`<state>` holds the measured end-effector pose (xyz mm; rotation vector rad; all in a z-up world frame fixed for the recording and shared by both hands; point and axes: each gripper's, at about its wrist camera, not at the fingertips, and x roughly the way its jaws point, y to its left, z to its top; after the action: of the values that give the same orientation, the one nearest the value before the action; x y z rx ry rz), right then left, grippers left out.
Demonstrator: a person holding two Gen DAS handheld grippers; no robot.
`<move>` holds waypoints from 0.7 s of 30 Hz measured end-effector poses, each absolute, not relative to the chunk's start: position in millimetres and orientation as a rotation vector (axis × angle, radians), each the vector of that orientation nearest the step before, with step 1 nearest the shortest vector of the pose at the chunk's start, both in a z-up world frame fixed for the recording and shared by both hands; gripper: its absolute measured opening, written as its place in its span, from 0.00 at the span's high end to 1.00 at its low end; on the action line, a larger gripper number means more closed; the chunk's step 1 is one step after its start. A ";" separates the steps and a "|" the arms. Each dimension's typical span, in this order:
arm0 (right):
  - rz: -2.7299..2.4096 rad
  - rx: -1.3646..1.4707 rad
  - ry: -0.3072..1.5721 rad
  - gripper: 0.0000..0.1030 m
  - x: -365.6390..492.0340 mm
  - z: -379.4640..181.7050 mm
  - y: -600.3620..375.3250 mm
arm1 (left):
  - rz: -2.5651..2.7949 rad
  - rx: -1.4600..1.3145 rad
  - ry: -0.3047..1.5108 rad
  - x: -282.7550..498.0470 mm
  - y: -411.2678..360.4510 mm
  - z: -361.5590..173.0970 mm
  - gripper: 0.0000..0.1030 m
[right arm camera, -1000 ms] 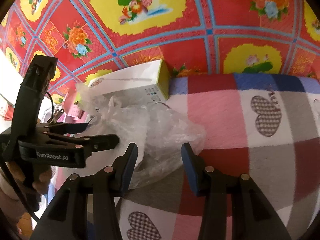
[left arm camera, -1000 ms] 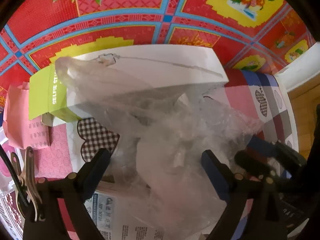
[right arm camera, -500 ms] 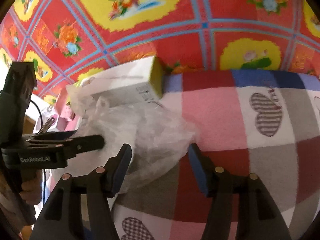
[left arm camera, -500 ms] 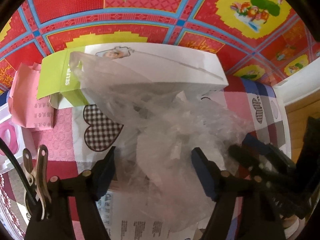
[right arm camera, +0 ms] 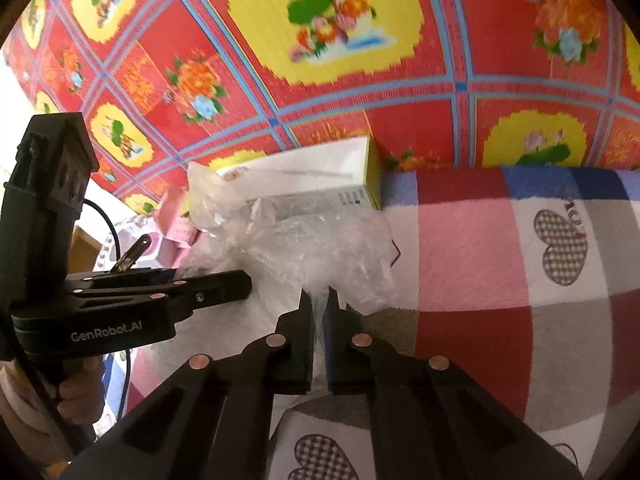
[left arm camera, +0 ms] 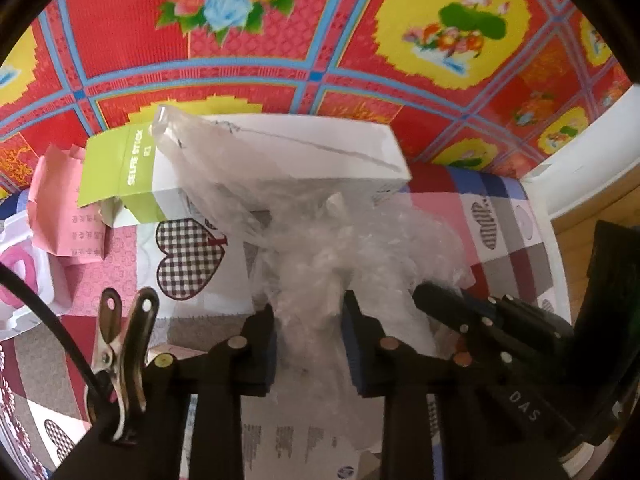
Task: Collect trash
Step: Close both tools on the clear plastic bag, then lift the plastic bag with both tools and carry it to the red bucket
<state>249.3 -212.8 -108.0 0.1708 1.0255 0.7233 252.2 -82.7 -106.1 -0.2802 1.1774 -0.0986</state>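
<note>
One plastic bag (left arm camera: pixel 320 240), one box (left arm camera: pixel 280 160), two grippers (left arm camera: pixel 308 336) (right arm camera: pixel 318 304)

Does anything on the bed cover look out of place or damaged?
Yes. The white and green box lies with its green end flap hanging open, and torn pink paper lies beside it. The crumpled clear plastic is draped over the box.

Crinkled, glossy clear plastic bag (left arm camera: pixel 320 240) – smooth white card box (left arm camera: pixel 304 152), soft woven checked cloth (right arm camera: pixel 480 248).
</note>
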 end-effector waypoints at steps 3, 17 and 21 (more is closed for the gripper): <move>0.718 0.172 0.998 0.95 242.3 -98.9 -213.2 | -0.112 -0.266 1.145 246.9 -79.9 -93.9 0.74; 0.662 0.211 0.951 0.95 196.5 -73.6 -250.0 | -0.174 -0.220 1.101 210.7 -94.2 -62.0 0.74; 0.639 0.224 0.941 0.95 179.1 -67.0 -260.9 | -0.199 -0.203 1.096 197.1 -103.8 -57.1 0.74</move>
<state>179.1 -260.9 -67.0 0.2244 0.9409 0.6393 197.1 -103.8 -57.1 -0.2028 1.0957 -0.1988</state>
